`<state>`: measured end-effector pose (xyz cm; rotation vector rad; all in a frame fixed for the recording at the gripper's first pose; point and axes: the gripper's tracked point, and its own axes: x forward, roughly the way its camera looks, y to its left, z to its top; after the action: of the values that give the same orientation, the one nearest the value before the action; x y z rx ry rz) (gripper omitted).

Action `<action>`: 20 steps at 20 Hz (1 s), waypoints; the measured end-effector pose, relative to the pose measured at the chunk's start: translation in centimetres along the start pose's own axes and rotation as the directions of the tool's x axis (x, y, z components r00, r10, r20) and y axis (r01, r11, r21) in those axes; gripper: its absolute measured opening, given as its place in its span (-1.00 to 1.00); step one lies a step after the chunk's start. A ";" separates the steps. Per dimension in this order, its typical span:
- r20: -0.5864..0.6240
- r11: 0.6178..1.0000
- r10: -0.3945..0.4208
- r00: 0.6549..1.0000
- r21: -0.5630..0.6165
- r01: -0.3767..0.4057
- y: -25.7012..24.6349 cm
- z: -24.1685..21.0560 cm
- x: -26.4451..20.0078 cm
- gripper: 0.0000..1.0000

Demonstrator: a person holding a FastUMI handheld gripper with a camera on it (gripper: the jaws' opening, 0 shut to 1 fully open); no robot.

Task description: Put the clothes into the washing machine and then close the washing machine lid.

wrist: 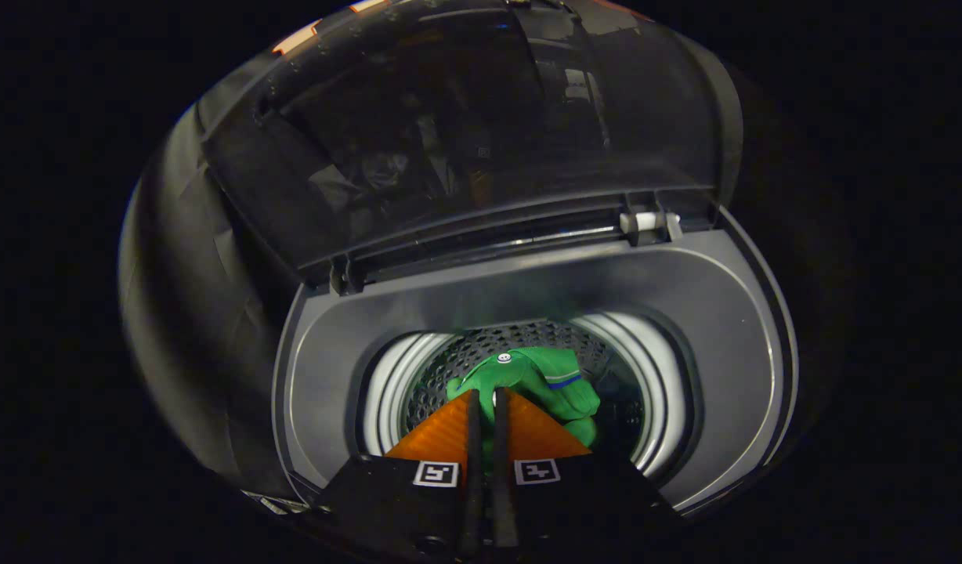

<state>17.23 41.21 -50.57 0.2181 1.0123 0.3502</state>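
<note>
The washing machine [528,282] lies directly ahead of and below the gripper, with its grey top deck surrounding a round opening. The lid [465,133], a dark see-through panel, stands raised on its hinge beyond the opening, well past the fingertips; the closing step is therefore not yet done. The drum [442,376], a perforated metal tub ringed by a pale collar, sits just ahead of the fingers, and its floor is largely hidden by the fingers and the cloth. The green garment [555,376], trimmed with a blue stripe and carrying a small white button, hangs at the fingertips inside the mouth of the drum. The gripper [486,395] has its two orange fingers drawn nearly together, with only a thin gap between them, and a fold of the garment appears to be pinched at the tips. Judged from this, the loading step is in its final part: the garment is inside the opening but not released. Remaining work is to release the cloth, withdraw, and lower the lid.
</note>
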 end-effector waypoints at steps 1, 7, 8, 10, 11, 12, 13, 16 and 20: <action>-0.009 1.000 -0.010 1.000 0.003 0.010 -0.1 -0.1 0.3 -0.75; -0.022 0.999 -0.052 0.998 -0.002 0.052 -1.2 -0.6 0.9 -0.75; -0.037 0.999 -0.050 0.998 -0.005 0.050 -1.2 -0.9 0.8 -0.75; -0.011 0.998 -0.055 0.998 0.000 0.055 -1.2 -0.6 0.3 -0.32; 0.000 0.997 -0.079 0.997 -0.015 0.079 -1.9 -0.3 -0.1 0.11; 0.018 0.996 -0.085 0.996 -0.016 0.085 -2.0 -0.3 -0.2 0.53; 0.031 0.997 -0.079 0.996 -0.018 0.080 -1.9 0.2 -0.3 0.95; 0.053 0.997 -0.079 0.995 -0.021 0.080 -1.7 0.1 -0.8 0.96; 0.065 0.996 -0.083 0.994 -0.038 0.085 -1.8 0.4 -1.2 0.96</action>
<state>17.29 39.11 -50.02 0.1484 0.9479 0.2853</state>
